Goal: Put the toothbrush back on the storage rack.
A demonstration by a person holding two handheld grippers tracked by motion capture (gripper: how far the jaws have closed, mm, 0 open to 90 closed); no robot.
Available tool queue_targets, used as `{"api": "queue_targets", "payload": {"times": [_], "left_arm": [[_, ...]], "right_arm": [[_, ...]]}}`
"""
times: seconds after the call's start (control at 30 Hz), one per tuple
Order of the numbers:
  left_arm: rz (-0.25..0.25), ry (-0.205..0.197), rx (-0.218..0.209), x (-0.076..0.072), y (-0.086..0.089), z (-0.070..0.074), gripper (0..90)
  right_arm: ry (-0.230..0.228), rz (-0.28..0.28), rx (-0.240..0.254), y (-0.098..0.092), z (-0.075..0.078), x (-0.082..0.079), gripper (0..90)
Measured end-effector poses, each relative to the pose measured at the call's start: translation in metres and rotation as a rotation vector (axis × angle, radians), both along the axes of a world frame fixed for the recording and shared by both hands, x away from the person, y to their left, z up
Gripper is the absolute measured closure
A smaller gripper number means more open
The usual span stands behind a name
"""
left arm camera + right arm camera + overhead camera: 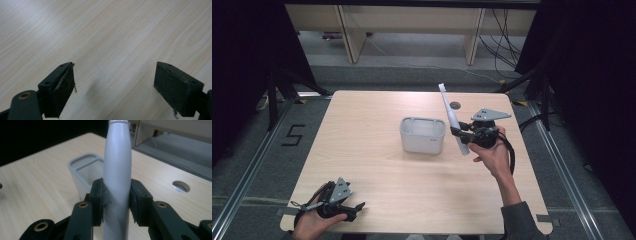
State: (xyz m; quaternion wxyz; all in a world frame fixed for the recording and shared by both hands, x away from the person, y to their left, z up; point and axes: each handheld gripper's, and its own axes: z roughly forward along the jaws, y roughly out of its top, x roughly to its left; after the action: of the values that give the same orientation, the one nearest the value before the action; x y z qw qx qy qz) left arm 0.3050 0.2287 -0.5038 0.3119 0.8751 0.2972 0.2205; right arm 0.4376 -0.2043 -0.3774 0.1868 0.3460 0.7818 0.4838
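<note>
White wand (452,120): smooth, rigid, probably light, held upright above the desk's (377,190) right half | your right tongs (458,131) clamp its thick midsection; keep hold there | left tongs (357,207) apart, holding nothing, near front-left corner.

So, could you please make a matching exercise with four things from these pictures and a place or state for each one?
Things:
1. left gripper
2. right gripper
3. white toothbrush
4. grey holder

States:
a. stands at the table's middle
b. open, low at the near edge
c. clamped, held above the table
d. shut on a handle

Pairs: 1-b, 2-d, 3-c, 4-a
</note>
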Motion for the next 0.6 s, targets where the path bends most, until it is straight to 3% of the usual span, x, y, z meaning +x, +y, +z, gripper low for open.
{"api": "queue_targets", "payload": {"times": [0.03, 0.2, 0.27, 0.3, 0.37, 0.47, 0.6], "left_arm": [[0.003, 0.002, -0.002, 0.000, 0.000, 0.000, 16.2], [-0.004, 0.001, 0.000, 0.000, 0.000, 0.000, 16.3], [0.006, 0.003, -0.003, 0.000, 0.000, 0.000, 16.2], [0.001, 0.000, -0.001, 0.000, 0.000, 0.000, 16.3], [0.004, 0.005, -0.006, -0.001, -0.001, 0.000, 16.2], [0.003, 0.003, 0.000, 0.000, 0.000, 0.000, 16.2], [0.002, 0.005, -0.001, 0.000, 0.000, -0.001, 16.2]], "right_arm": [[-0.027, 0.001, 0.000, 0.001, 0.000, 0.003, 66.6], [-0.044, -0.013, 0.054, 0.007, -0.001, 0.012, 66.5], [-0.032, -0.013, 0.062, 0.009, 0.000, 0.014, 66.6], [-0.055, -0.016, 0.064, 0.010, 0.000, 0.017, 66.5], [-0.035, -0.022, 0.091, 0.012, 0.001, 0.018, 66.6], [-0.061, -0.015, 0.105, 0.014, 0.001, 0.023, 66.5], [-0.047, -0.016, 0.129, 0.019, 0.001, 0.027, 66.5]]}}
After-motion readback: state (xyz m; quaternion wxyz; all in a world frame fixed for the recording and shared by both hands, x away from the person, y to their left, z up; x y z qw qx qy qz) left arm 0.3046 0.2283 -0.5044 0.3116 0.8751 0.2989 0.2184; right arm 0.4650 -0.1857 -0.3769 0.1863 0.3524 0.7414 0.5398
